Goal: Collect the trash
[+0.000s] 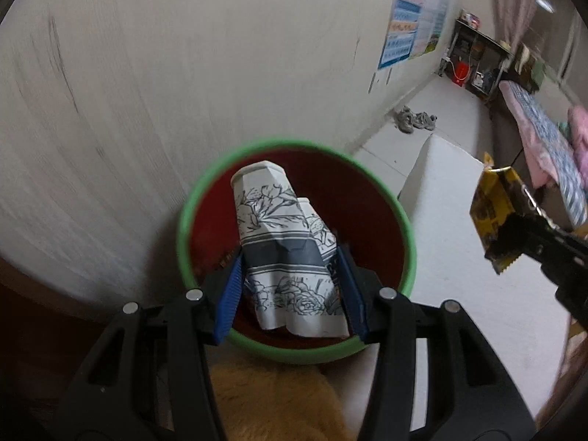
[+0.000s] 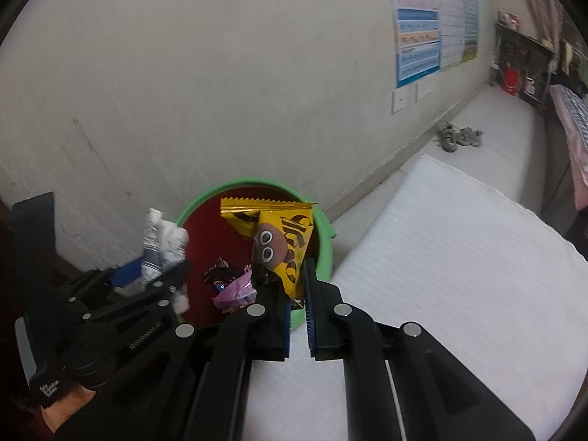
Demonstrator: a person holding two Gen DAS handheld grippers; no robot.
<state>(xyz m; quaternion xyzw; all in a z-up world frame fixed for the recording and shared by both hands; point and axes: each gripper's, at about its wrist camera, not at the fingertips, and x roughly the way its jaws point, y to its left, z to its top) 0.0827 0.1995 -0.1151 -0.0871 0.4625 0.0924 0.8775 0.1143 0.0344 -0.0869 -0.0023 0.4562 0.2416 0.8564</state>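
Observation:
A round bin with a green rim (image 1: 294, 143) and a red inside stands on the floor against the wall. Over its mouth my left gripper (image 1: 290, 253) is shut on crushed white paper cups (image 1: 272, 220) printed with black flowers. To the right, my right gripper (image 1: 514, 235) pinches a yellow snack wrapper (image 1: 492, 213). In the right wrist view that gripper (image 2: 292, 275) holds the yellow wrapper (image 2: 290, 239), which has a cartoon face, above the bin's rim (image 2: 239, 183). The left gripper (image 2: 154, 272) with the cups (image 2: 165, 242) hangs at the bin's left edge.
Pink and dark wrappers (image 2: 235, 290) lie inside the bin. A white foam pad (image 2: 459, 257) lies on the floor right of it. A pair of shoes (image 2: 459, 137) sits by the wall farther off. Dark shelves (image 1: 477, 62) and a bed (image 1: 544, 147) stand at the far right.

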